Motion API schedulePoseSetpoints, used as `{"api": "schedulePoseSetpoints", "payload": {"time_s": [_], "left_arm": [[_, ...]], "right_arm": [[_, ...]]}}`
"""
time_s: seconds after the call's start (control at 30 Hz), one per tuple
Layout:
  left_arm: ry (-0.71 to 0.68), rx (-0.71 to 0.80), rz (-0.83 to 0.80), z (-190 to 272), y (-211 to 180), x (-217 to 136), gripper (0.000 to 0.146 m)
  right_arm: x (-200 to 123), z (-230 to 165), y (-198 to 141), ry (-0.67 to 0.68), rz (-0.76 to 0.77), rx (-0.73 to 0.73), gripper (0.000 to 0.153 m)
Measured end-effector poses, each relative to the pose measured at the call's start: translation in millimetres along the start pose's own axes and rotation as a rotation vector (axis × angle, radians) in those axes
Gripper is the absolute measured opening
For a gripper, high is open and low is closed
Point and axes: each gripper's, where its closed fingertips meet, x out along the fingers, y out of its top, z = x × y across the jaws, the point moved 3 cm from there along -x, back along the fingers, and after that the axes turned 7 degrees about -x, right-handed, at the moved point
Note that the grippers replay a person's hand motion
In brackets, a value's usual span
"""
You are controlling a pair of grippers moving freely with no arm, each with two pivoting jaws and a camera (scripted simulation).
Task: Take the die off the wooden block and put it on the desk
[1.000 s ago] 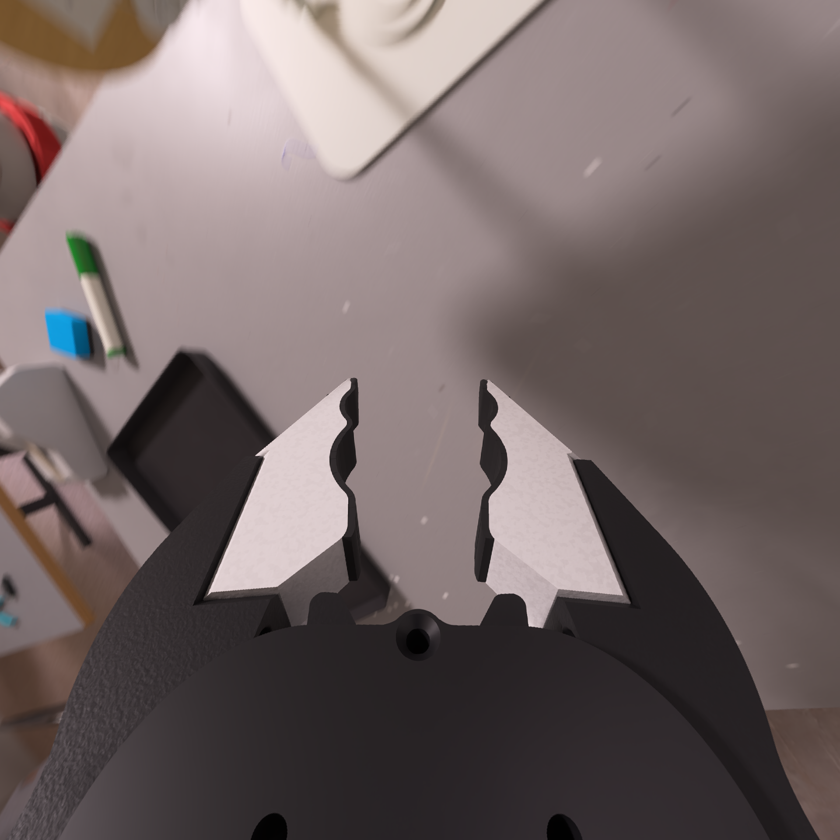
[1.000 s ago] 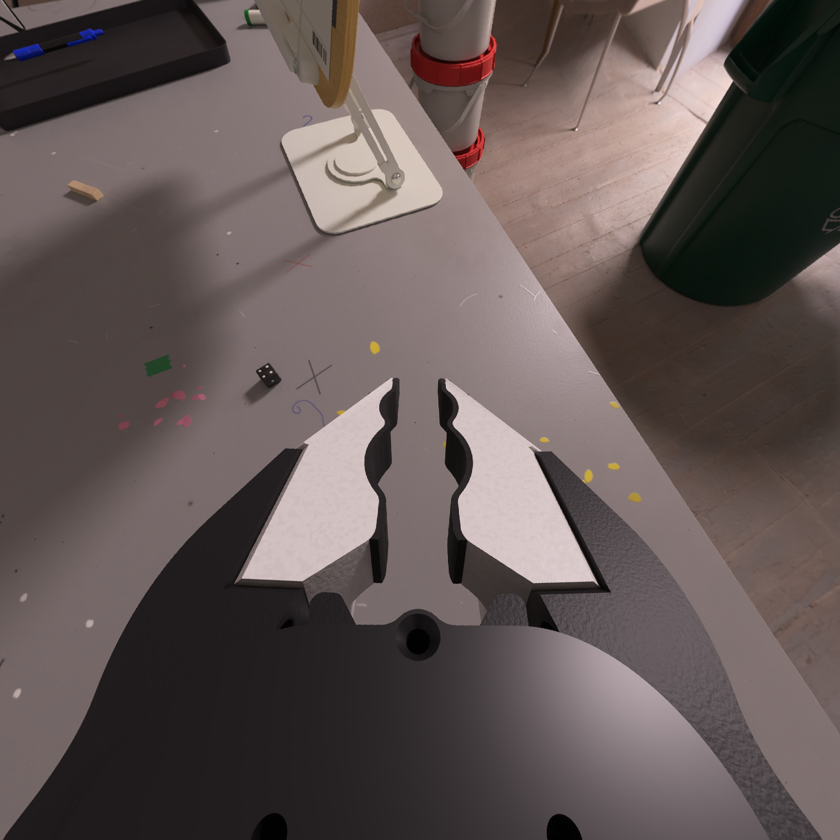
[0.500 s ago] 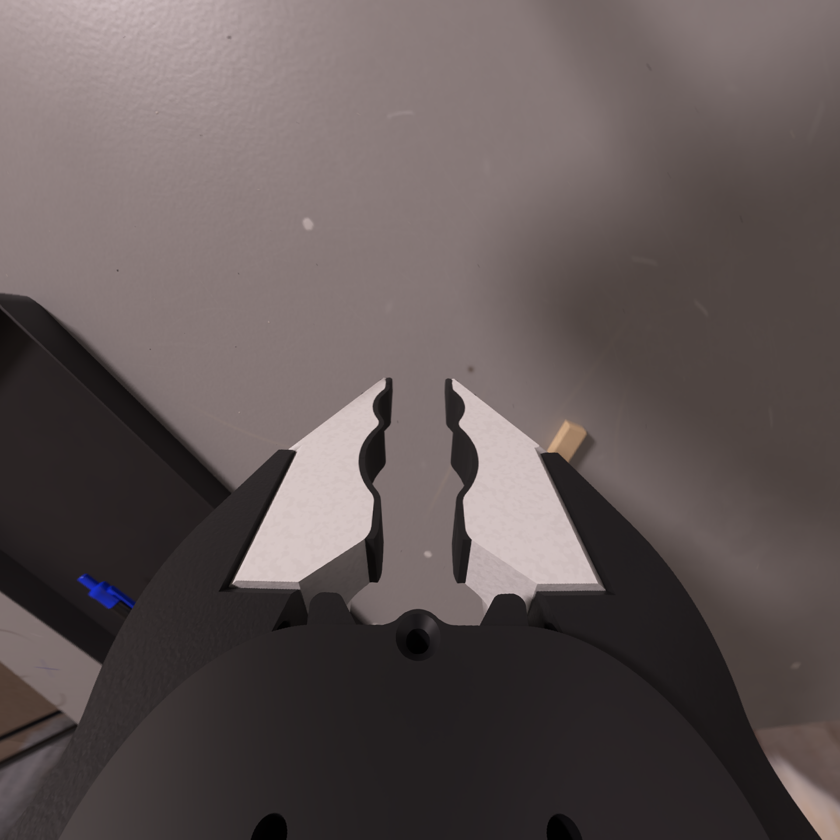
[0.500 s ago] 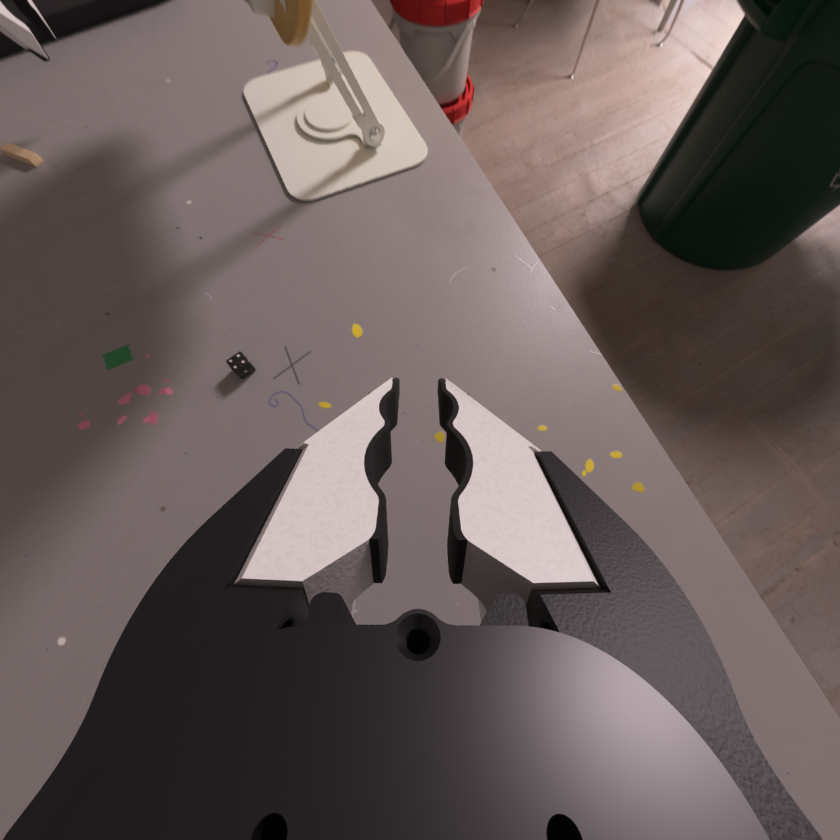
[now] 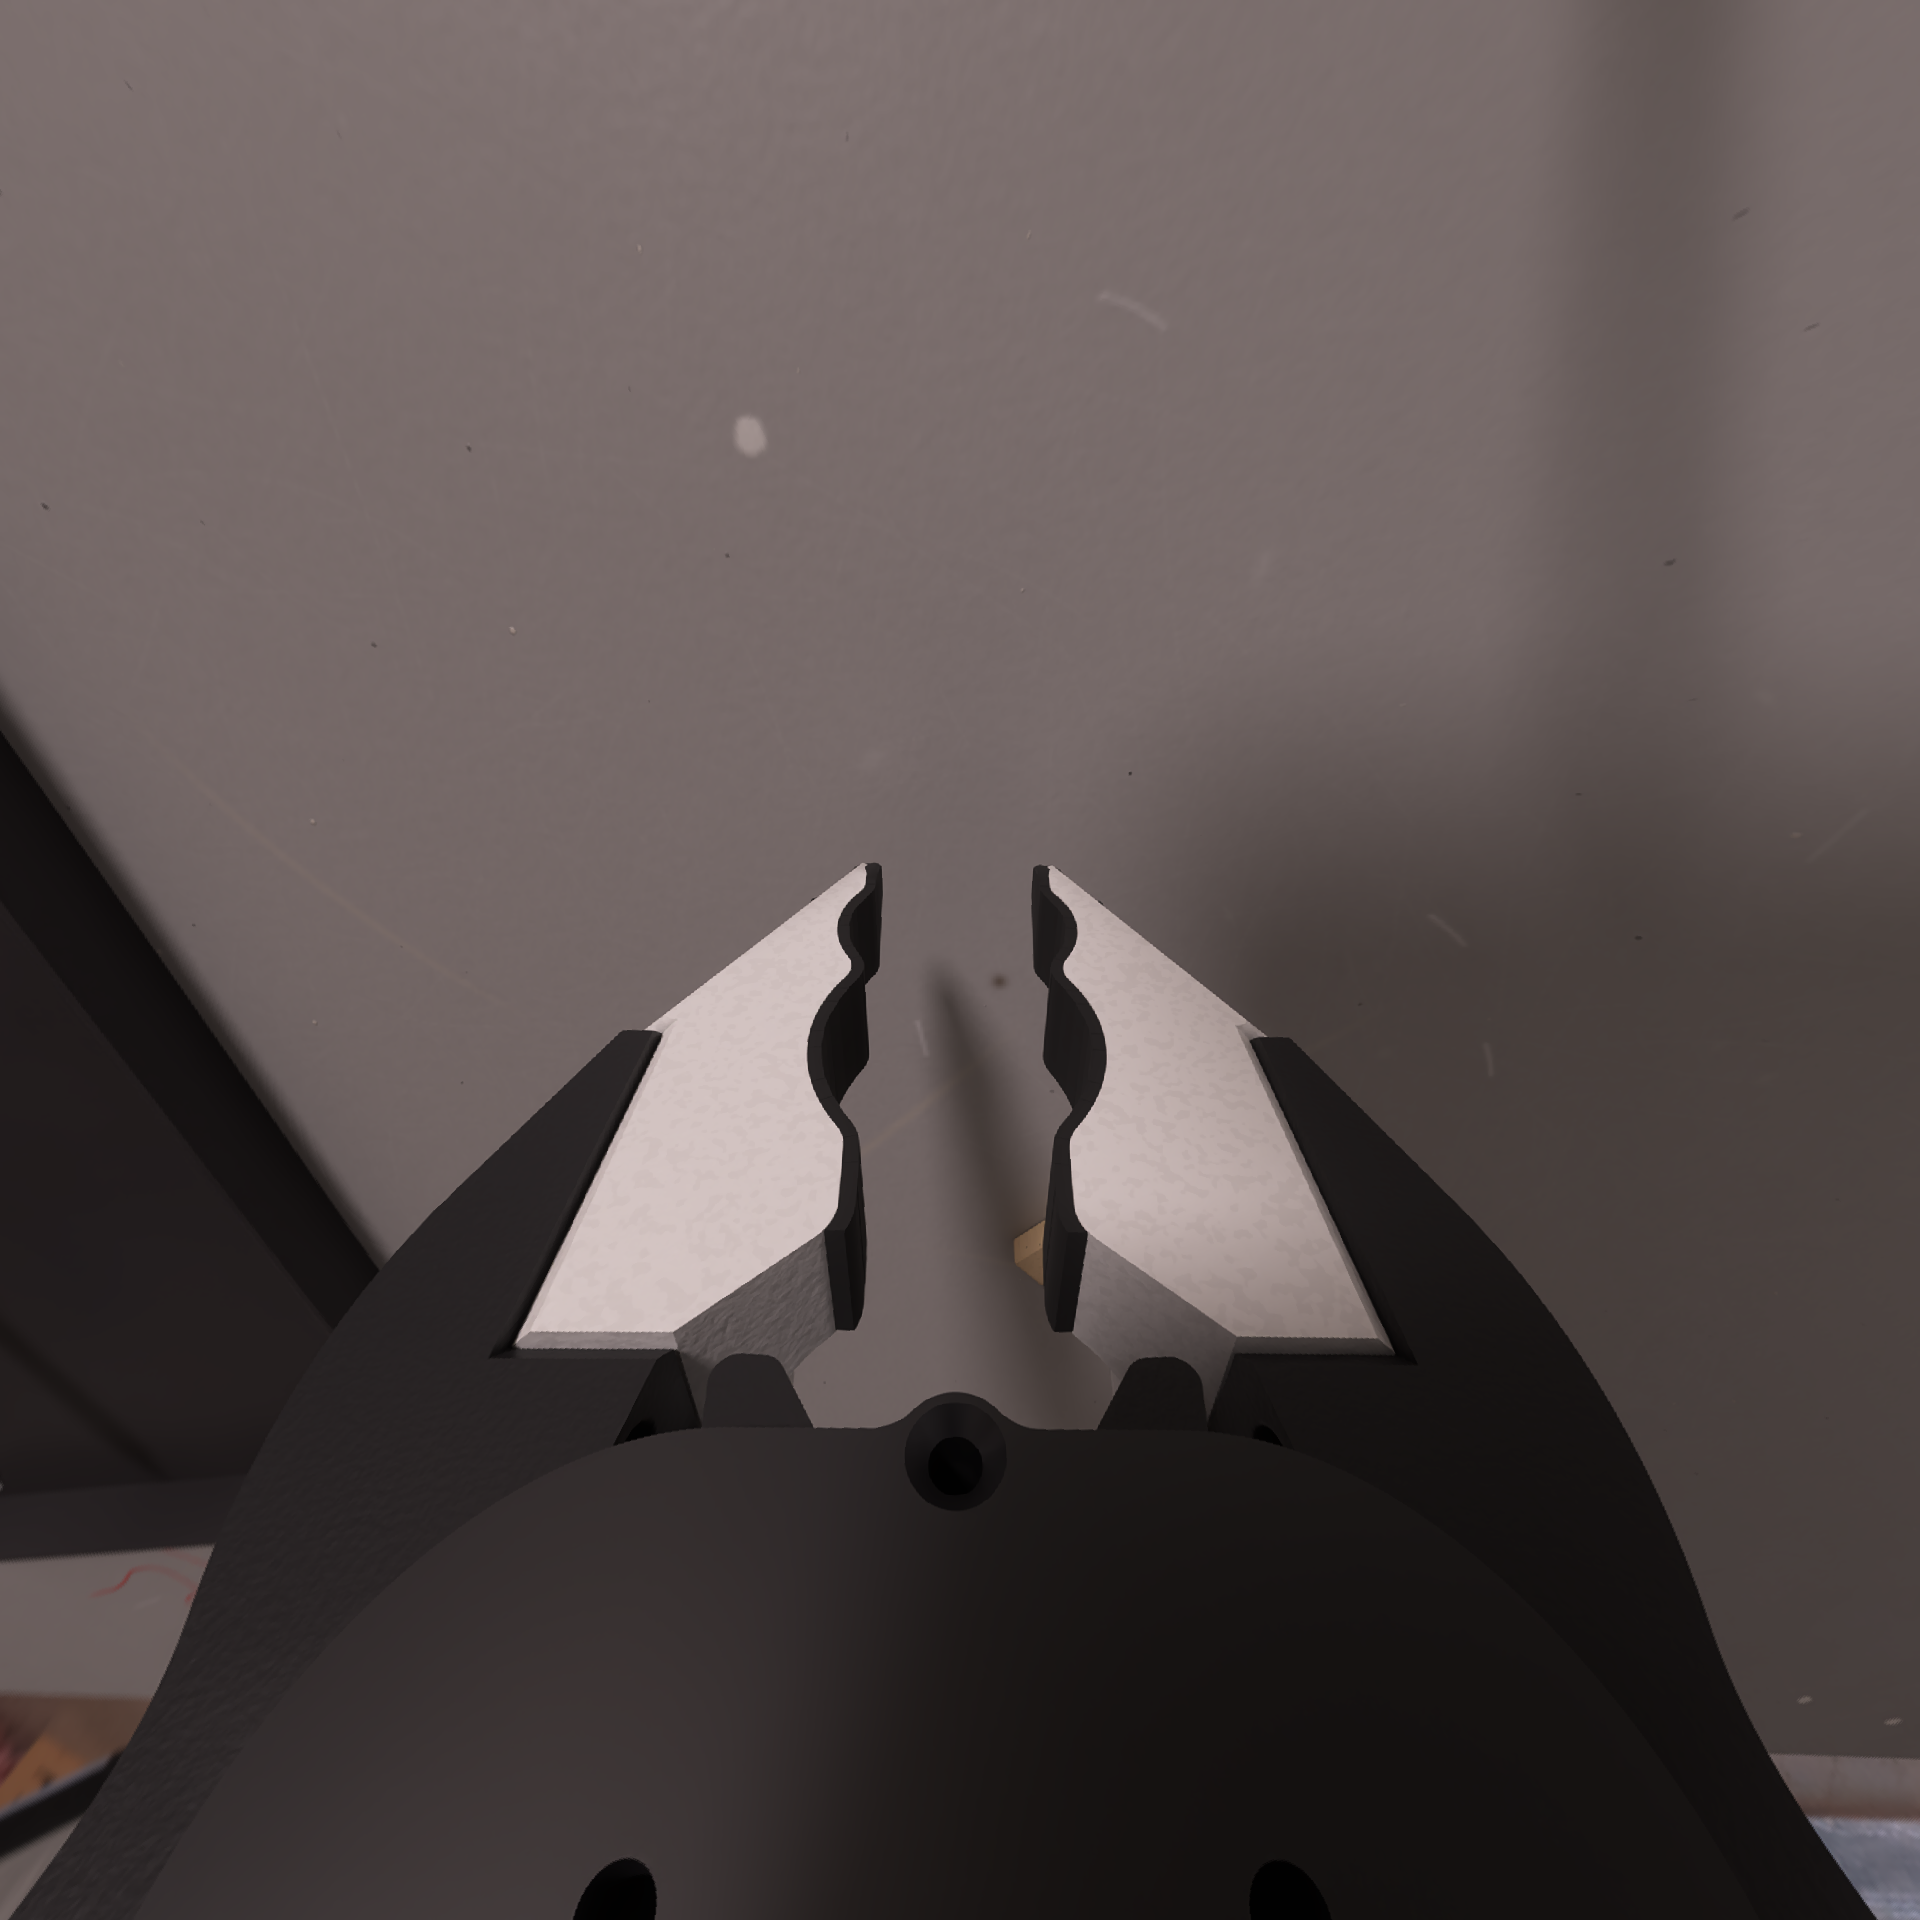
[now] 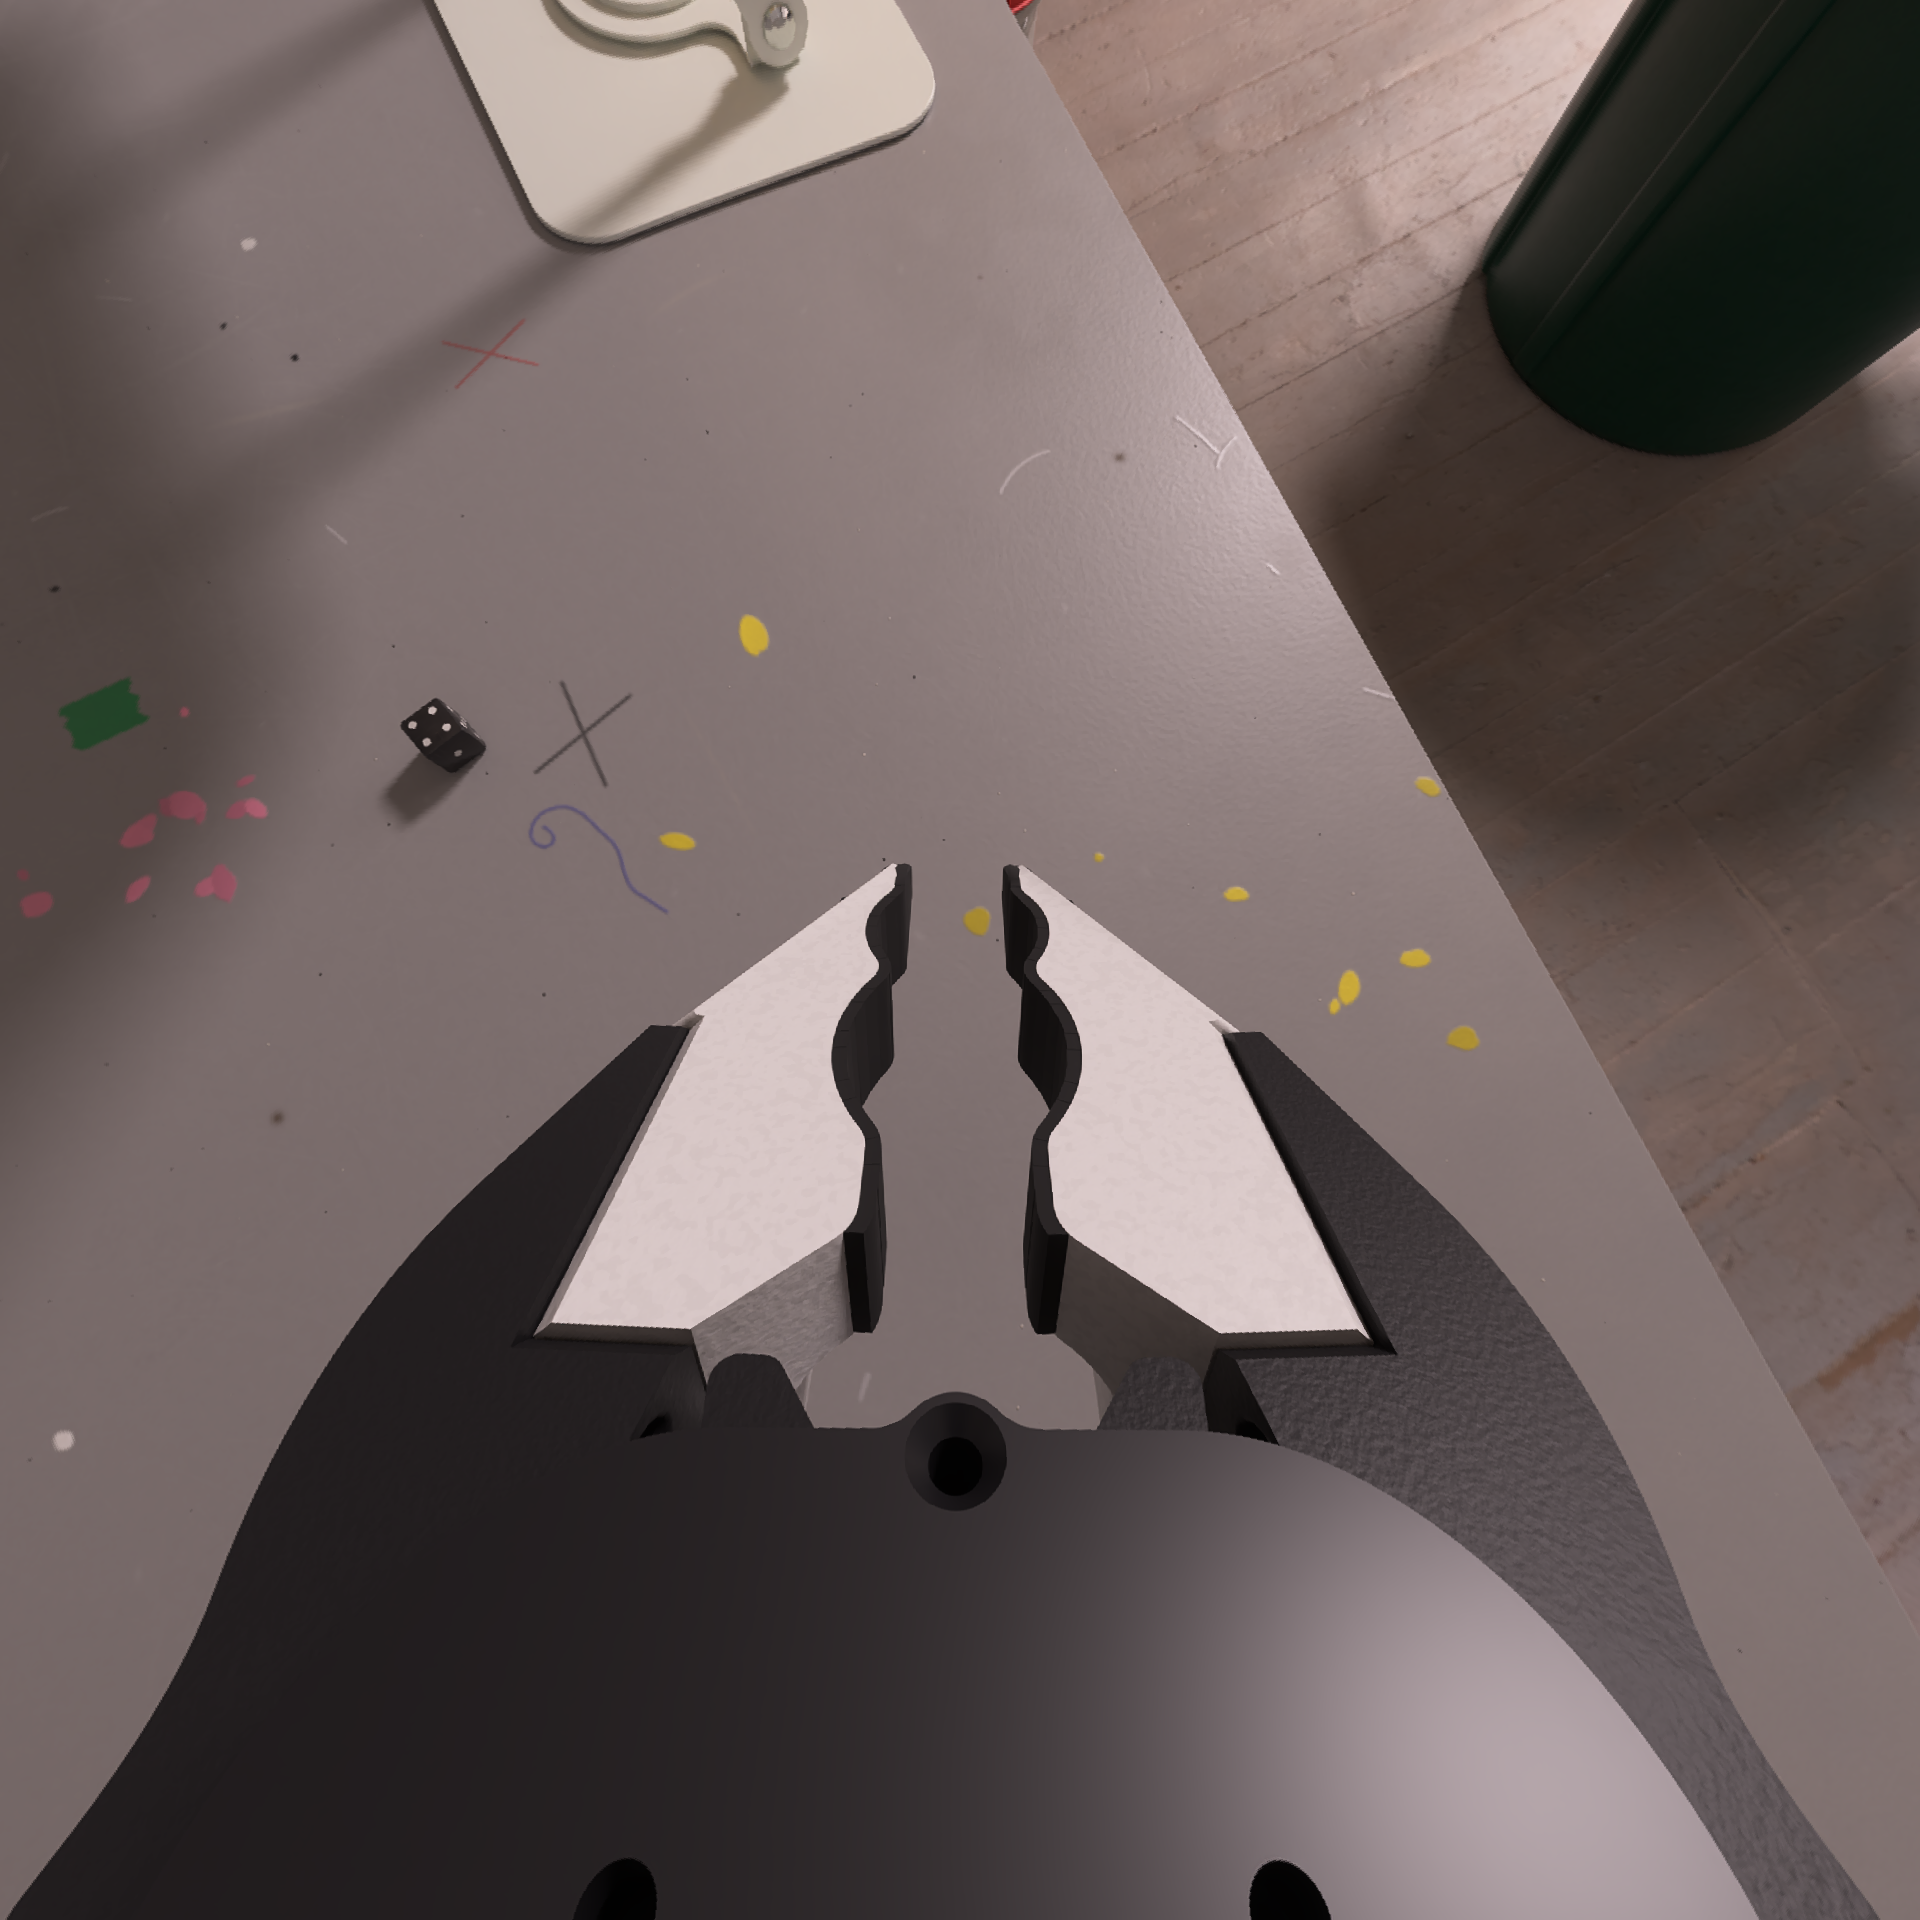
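Observation:
A small black die [image 6: 444, 735] with white pips lies on the grey desk [image 6: 831, 468], next to a drawn black cross, ahead and to the left of my right gripper [image 6: 957, 873]. That gripper is empty, its jaws a narrow gap apart. In the left wrist view only a corner of the small wooden block [image 5: 1029, 1242] shows on the desk, low between the fingers and behind the right finger. My left gripper [image 5: 957, 873] hovers close over the desk, jaws slightly apart and empty. No die is on the block's visible part.
A black tray [image 5: 125, 1143] lies left of the left gripper. A cream stand base [image 6: 675, 114] sits at the far side of the desk. The desk's right edge runs diagonally, with wooden floor and a dark green bin [image 6: 1714, 208] beyond. Paint spots mark the desk.
The left gripper has swung down close to the desk and narrowed its jaws; the wooden block now sits between its fingers. The right gripper has moved forward, so the die looks nearer.

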Motion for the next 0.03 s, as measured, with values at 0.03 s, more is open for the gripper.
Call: {"api": "schedulePoseSetpoints", "payload": {"time_s": [0.03], "left_arm": [[0.016, 0.0, -0.02, -0.3, -0.9, 2.7, 0.029]], "right_arm": [[-0.1, -0.2, -0.4, 0.002, -0.003, -0.001, 0.017]]}}
